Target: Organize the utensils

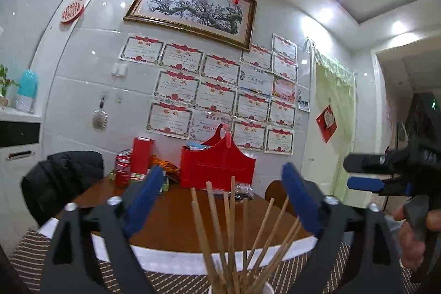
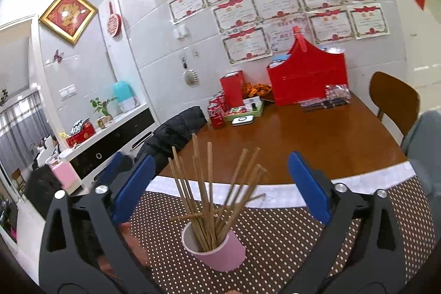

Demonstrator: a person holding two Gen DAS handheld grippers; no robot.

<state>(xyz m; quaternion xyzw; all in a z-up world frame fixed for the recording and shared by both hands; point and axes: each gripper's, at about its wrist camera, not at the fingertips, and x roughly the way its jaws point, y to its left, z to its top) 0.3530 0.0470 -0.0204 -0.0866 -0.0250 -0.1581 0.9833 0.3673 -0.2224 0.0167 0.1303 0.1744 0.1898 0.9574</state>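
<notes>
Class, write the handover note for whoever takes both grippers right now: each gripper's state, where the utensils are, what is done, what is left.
Left gripper: open, holding nothing, raised just behind the cup.
Right gripper: open, holding nothing, also facing the cup.
Chopsticks: a fanned bundle standing in the pink cup on the dotted placemat, near the table's front edge. One stick lies crosswise against the bundle, not upright.
Done: the chopsticks appear collected in the cup.
Left: probably straighten the crosswise stick; I see no other loose utensils on the table.
</notes>
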